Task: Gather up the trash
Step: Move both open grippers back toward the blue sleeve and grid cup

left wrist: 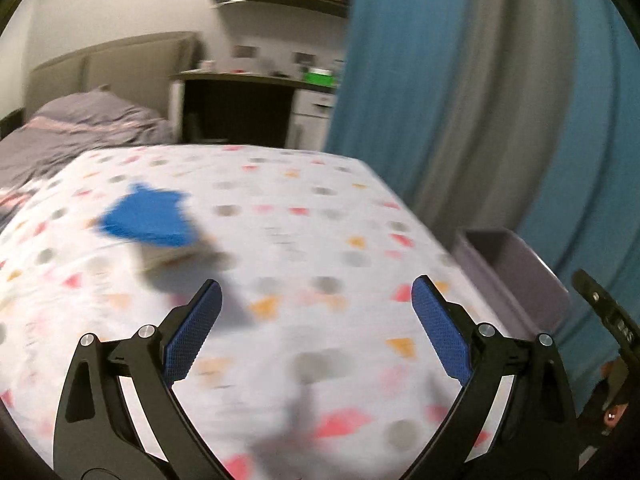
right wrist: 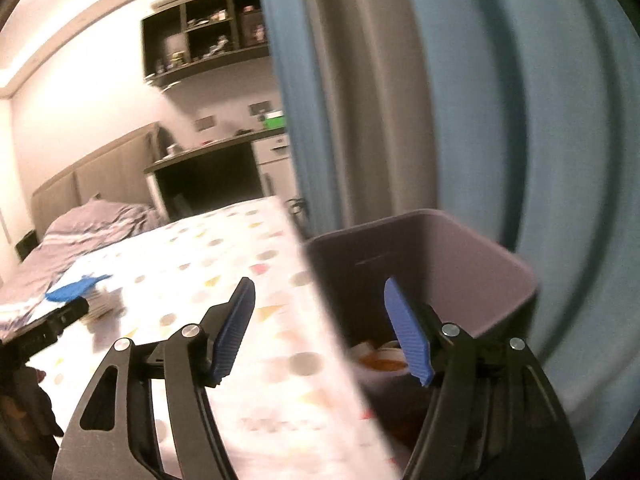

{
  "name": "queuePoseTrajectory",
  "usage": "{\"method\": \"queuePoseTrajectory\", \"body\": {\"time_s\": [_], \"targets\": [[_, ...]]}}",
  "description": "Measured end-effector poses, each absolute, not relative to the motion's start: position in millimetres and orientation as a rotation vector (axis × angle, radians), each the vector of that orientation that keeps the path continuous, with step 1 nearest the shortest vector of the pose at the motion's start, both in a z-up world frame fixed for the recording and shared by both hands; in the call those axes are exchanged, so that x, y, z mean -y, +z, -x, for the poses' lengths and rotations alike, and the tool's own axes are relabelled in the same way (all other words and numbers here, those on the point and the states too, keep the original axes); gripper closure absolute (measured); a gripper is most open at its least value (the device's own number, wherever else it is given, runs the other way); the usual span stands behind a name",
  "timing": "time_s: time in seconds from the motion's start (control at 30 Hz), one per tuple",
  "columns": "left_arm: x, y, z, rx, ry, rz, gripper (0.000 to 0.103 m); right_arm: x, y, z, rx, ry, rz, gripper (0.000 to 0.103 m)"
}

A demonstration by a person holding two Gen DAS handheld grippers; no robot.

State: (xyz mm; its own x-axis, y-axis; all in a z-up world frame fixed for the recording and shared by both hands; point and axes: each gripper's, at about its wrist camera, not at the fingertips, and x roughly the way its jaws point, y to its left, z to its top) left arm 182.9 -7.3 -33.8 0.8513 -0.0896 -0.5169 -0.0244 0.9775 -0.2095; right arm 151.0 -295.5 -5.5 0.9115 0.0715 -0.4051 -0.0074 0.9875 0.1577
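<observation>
Nearby, left gripper (left wrist: 316, 292) fingers spread wide, empty, over patterned desk (left wrist: 304, 216). Right gripper (right wrist: 320, 292) likewise released above purple bin (right wrist: 472, 264) holding blurred trash (right wrist: 380, 360). Farther, at 10 o'clock, blue-topped item (left wrist: 148, 216) rests on desk.

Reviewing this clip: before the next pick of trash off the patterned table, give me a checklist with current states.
1. Left gripper open and holding nothing: ok.
2. Right gripper open and holding nothing: ok.
3. Purple bin beside the table edge, top open: ok; some trash already lies inside.
4. Next item found: a blue piece lies on pale stuff on the patterned table, ahead and left of the left gripper: ok.
5. What that item is: cannot tell, both views are motion-blurred.
6. Other trash left on the table: cannot tell; blur and the patterned cloth could hide small bits.
</observation>
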Motion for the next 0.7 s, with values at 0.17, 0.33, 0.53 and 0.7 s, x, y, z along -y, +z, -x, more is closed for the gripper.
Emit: {"method": "queuePoseTrajectory", "body": {"time_s": [0.17,0.33,0.53,0.7], "targets": [[-57,-32,-165,-0.548,0.054,0.27,0.009,251,-6,-152,-0.436,0.137,-0.115,0.037],[-92,-28,-165,-0.539,0.066,0.34,0.01,220,-6,-152,-0.448,0.183,-0.098,0.037],[-110,-33,-189,-0.553,0.033,0.424,0.031,197,-8,-151,-0.456,0.211,-0.057,0.037],[-120,-40,-208,-0.575,0.008,0.468,0.05,185,-12,-153,-0.47,0.216,-0.031,0.037]]}}
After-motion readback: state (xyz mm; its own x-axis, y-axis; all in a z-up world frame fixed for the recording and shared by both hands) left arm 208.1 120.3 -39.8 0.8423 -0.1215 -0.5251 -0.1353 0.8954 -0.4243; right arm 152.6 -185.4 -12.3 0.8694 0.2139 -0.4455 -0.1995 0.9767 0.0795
